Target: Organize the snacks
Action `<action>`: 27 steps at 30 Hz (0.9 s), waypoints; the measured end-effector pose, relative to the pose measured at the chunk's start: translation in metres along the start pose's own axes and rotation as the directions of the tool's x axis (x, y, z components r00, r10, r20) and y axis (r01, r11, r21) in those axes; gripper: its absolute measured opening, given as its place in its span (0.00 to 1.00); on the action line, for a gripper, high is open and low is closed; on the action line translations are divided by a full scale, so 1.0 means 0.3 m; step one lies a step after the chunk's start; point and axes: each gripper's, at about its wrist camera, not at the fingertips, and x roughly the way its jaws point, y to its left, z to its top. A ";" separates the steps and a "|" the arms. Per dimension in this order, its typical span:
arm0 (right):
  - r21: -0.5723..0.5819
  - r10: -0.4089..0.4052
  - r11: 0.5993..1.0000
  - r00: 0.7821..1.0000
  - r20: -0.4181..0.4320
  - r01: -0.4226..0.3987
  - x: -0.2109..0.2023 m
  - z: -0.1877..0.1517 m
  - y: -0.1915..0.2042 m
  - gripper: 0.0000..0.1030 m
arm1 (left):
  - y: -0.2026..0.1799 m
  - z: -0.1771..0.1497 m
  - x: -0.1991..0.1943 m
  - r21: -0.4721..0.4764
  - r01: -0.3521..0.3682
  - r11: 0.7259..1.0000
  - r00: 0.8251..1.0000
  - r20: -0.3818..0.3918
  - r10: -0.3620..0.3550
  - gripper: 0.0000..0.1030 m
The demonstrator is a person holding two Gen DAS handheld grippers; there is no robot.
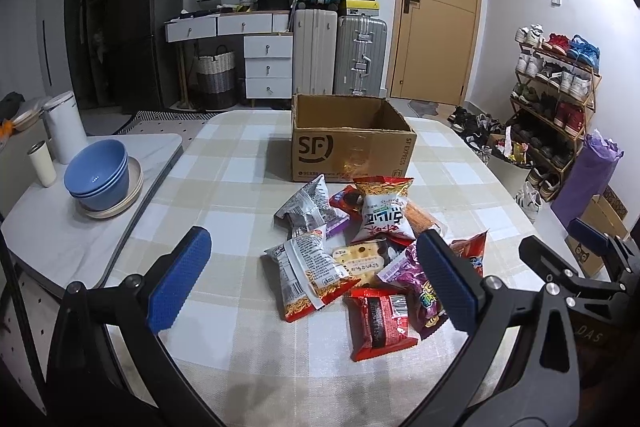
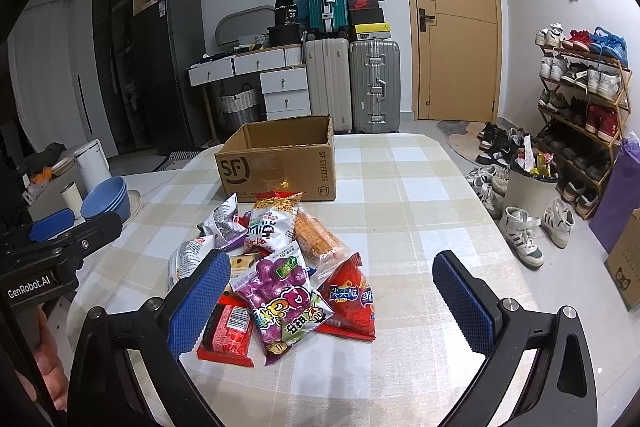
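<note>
The left gripper hung above the near edge of the table, its blue pads spread wide apart and holding nothing; the heap of snack packets lay between and just beyond its fingertips, with a red packet nearest, close to the right-hand pad. The right gripper stood likewise with its fingers wide apart and empty, and the same heap sat between its pads toward the left one, a purple gummy bag on top at the front and a red chip bag just beside it. A white and red noodle-snack bag lay at the far side of the pile. Beyond the heap, near but apart from it, an open cardboard box stood upright on the checked tablecloth; what it contained could not be told. Off to the left, on a separate white surface, stacked blue bowls rested on a plate. In the right wrist view the left gripper showed at the left edge.
</note>
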 end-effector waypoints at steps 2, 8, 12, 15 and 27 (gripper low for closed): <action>-0.001 0.002 1.000 1.000 -0.003 -0.002 0.001 -0.002 0.000 1.00 | 0.006 0.002 0.002 -0.001 0.001 1.000 1.000 -0.002 -0.001 1.00; -0.002 0.015 1.000 1.000 -0.013 -0.015 0.009 -0.006 -0.002 1.00 | 0.031 -0.002 0.019 -0.014 0.002 1.000 1.000 -0.017 -0.002 0.99; -0.008 0.037 0.999 0.999 -0.023 -0.037 0.019 -0.011 0.000 1.00 | 0.053 -0.009 0.046 -0.025 0.000 1.000 0.999 -0.038 -0.001 1.00; -0.019 0.058 0.998 0.997 -0.042 -0.059 0.040 -0.020 0.008 1.00 | 0.073 -0.017 0.077 -0.040 -0.002 0.999 0.998 -0.062 0.000 0.99; -0.090 0.130 0.985 0.975 -0.178 -0.148 0.245 -0.060 0.041 1.00 | 0.138 -0.053 0.293 -0.071 0.027 0.997 0.983 -0.178 -0.039 0.99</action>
